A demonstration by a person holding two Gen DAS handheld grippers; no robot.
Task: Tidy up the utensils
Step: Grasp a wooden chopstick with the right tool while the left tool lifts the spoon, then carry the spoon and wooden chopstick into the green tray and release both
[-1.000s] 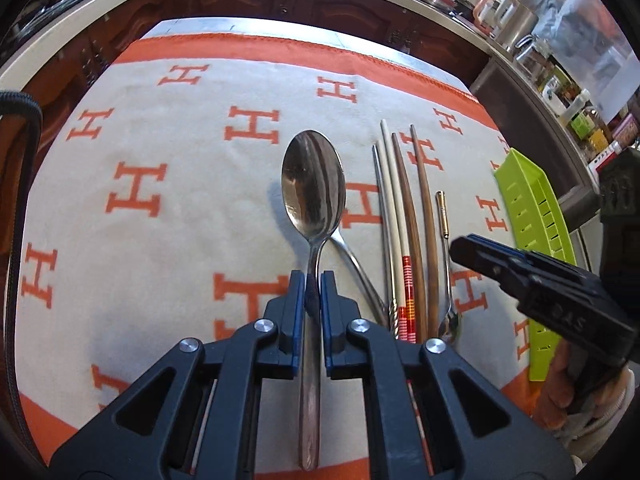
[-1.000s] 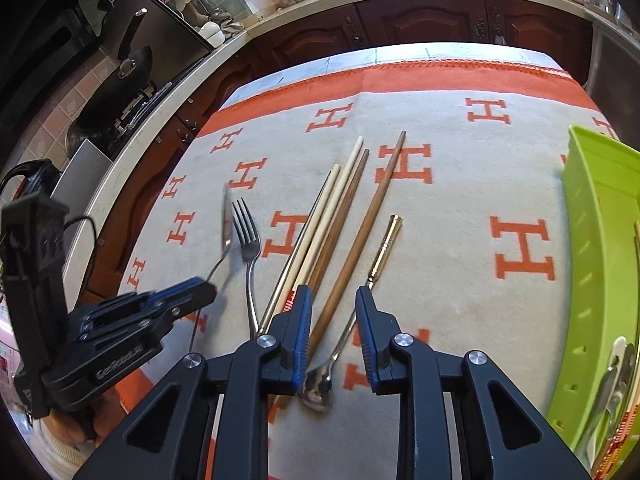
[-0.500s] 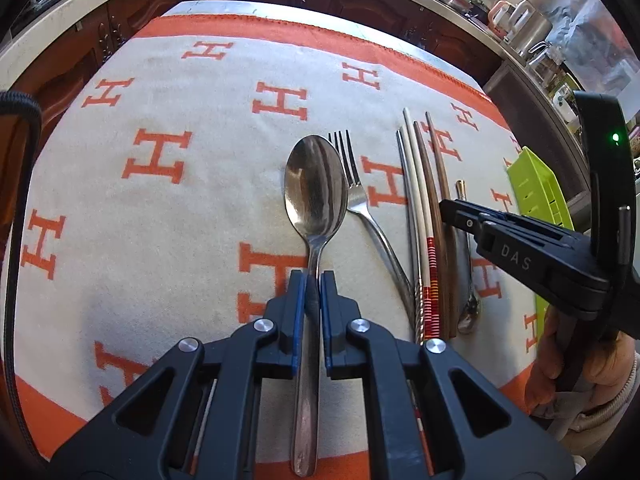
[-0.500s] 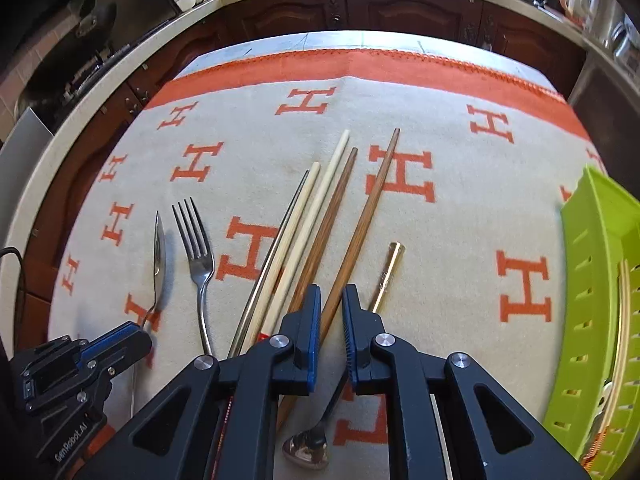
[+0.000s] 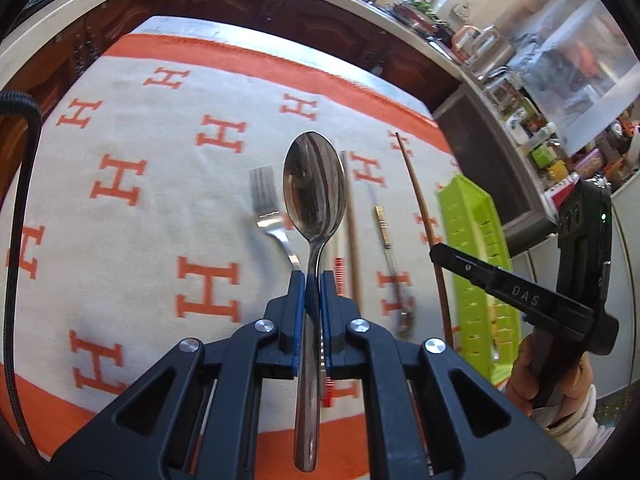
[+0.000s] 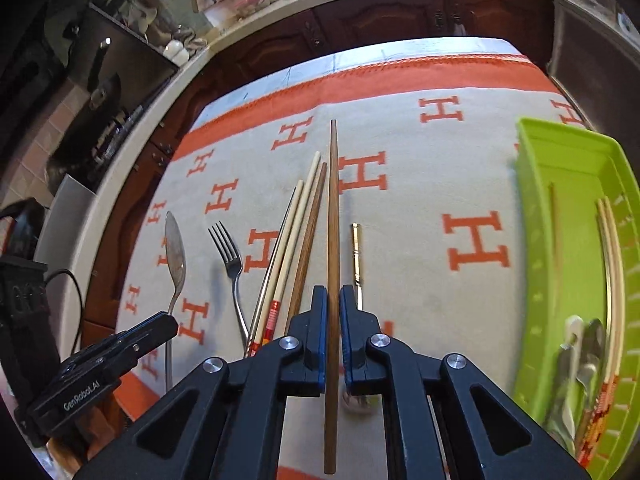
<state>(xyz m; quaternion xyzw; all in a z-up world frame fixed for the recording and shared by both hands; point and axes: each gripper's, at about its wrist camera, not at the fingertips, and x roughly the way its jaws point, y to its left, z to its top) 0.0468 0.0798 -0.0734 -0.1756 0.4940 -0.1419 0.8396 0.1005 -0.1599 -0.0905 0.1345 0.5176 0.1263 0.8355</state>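
Note:
My left gripper (image 5: 313,280) is shut on a large steel spoon (image 5: 314,188) and holds it above the cloth; it also shows in the right wrist view (image 6: 175,252). My right gripper (image 6: 331,300) is shut on a brown wooden chopstick (image 6: 333,208), lifted off the cloth; the chopstick also shows in the left wrist view (image 5: 420,204). On the cloth lie a fork (image 6: 232,264), several more chopsticks (image 6: 296,232) and a small gold-handled spoon (image 6: 356,256). The green tray (image 6: 532,240) at the right holds chopsticks and cutlery.
The orange-and-cream H-patterned cloth (image 6: 440,168) covers the table. Dark wooden cabinets and a countertop (image 6: 360,8) run behind it. A stove with pans (image 6: 100,92) stands at the far left. The tray also shows in the left wrist view (image 5: 468,240).
The right gripper has shut on the brown chopstick and lifted it out of the row. The left gripper has raised the spoon and moved right, over the fork and chopsticks.

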